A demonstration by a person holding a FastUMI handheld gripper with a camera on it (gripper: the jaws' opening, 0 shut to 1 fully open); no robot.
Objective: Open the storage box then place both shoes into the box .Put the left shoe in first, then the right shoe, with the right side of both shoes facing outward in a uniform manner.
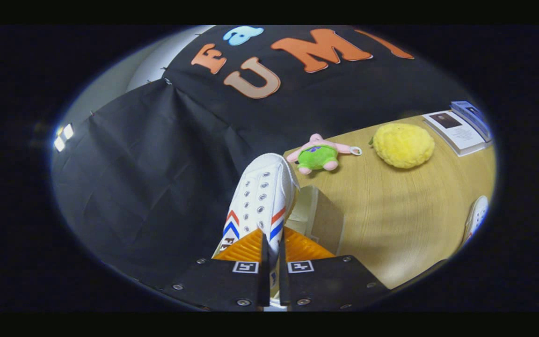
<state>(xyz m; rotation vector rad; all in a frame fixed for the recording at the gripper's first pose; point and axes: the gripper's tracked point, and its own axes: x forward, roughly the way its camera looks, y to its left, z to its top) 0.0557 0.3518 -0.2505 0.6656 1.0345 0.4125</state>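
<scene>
A white shoe (262, 194) with red and blue chevron stripes sticks out ahead of my gripper (273, 248), toe pointing away. Both fingers press on its heel end, so the gripper is shut on it and the shoe hangs lifted above the table. Just right of the shoe and below it stands the storage box (322, 220), seen in part, with its opening toward the shoe. The second white shoe (477, 216) lies on the wooden table (405, 220) far to the right of the fingers, only its tip in sight.
Beyond the shoe a pink and green plush toy (320, 156) lies on the table, with a yellow plush ball (404, 145) to its right. Books or leaflets (461, 128) sit at the far right corner. The table's left edge runs under the held shoe.
</scene>
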